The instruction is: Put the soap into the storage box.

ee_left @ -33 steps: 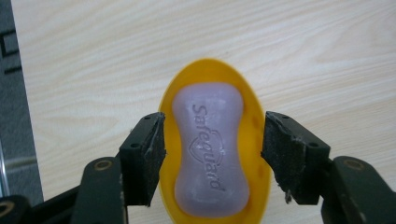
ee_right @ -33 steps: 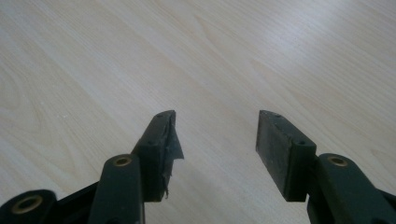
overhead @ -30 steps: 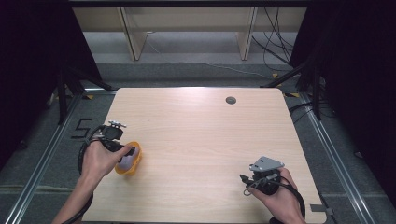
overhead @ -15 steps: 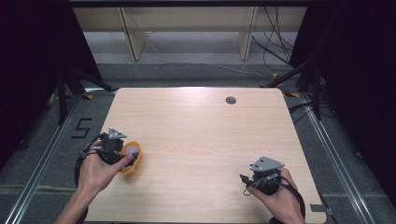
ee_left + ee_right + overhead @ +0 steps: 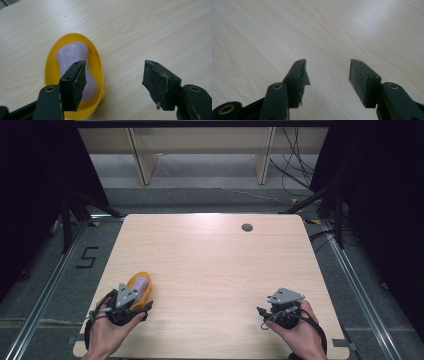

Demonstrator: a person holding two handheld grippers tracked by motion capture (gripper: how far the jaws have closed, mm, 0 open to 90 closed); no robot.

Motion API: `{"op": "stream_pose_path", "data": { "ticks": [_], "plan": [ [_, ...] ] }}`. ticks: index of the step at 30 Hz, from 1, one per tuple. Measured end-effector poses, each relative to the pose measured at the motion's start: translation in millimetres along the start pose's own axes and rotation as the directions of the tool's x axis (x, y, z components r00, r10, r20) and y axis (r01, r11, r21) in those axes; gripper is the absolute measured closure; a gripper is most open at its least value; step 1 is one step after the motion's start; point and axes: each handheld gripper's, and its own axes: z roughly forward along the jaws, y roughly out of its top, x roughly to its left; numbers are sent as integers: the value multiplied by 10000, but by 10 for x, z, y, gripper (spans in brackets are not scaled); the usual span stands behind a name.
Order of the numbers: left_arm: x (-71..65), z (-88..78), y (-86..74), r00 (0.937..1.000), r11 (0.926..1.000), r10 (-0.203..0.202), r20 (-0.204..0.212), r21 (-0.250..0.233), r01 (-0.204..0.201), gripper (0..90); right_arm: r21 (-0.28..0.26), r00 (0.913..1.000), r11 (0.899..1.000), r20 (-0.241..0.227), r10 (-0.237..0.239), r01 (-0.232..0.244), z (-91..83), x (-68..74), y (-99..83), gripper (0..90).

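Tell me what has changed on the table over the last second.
The left gripper has drawn back toward the person's table edge, its jaws just opening, and has let go of the yellow dish with the purple soap, which now rests nearer that edge. The right gripper stayed put, open.

Counter (image 5: pixel 215 270): light wood-grain top, rectangular with rounded corners, with a small round dark grommet hole (image 5: pixel 247 227) near its far edge. Lying directly on it: one yellow oval dish (image 5: pixel 97 62) holding a lilac bar of soap (image 5: pixel 72 57), set just ahead of the left tool (image 5: pixel 131 301), under that tool's left-hand jaw. Bare wood lies ahead of the right tool (image 5: pixel 270 312).
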Motion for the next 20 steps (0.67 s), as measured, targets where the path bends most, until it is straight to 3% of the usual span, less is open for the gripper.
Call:
{"op": "stream_pose_path", "data": {
  "ticks": [3, 5, 6, 8, 9, 11, 12, 13, 16, 19, 20],
  "plan": [
    [-91, 13, -121, 9996, 9994, -174, 217, -294, 180, 347, 15, 10000, 10000, -39, -25, 25, 3, -3, -3, 482],
    [-164, 17, -172, 9987, 9998, 39, 511, -221, -27, 353, -5, 10000, 10000, -45, -12, 12, 3, -2, -3, 481],
    [-176, 12, -180, 9956, 9981, 601, 725, 61, -606, 353, -46, 10000, 10000, -35, -78, 78, 4, -6, -1, 481],
    [-259, 63, -195, 9917, 9978, 635, 1114, 111, -652, 351, -8, 10000, 10000, -65, 54, -54, 6, 1, 0, 481],
    [-266, 70, -192, 9865, 9935, 1012, 1286, 396, -1071, 350, -11, 10000, 10000, -38, 44, -44, 7, 0, 1, 481],
    [-312, 117, -196, 9827, 9940, 1001, 1556, 290, -1059, 351, -31, 10000, 10000, -31, 54, -54, 9, -1, 3, 481],
    [-334, 133, -198, 9831, 9960, 826, 1634, 196, -870, 351, -2, 10000, 10000, -19, 40, -40, 3, -2, 4, 481],
    [-331, 142, -194, 9816, 9947, 974, 1645, 169, -1015, 351, -92, 9999, 9999, 24, -106, 106, 8, -13, 4, 481],
    [-321, 148, -201, 9789, 9946, 919, 1825, 308, -991, 351, -27, 10000, 10000, -32, 56, -56, 9, -8, -2, 481],
    [-318, 176, -223, 9841, 9984, 514, 1702, 151, -547, 353, -11, 10000, 10000, -46, 65, -65, 10, -19, 0, 481],
    [-309, 169, -220, 9834, 9980, 530, 1735, 241, -580, 354, -12, 10000, 10000, -51, 76, -76, 11, -20, 0, 481]
  ]
}}
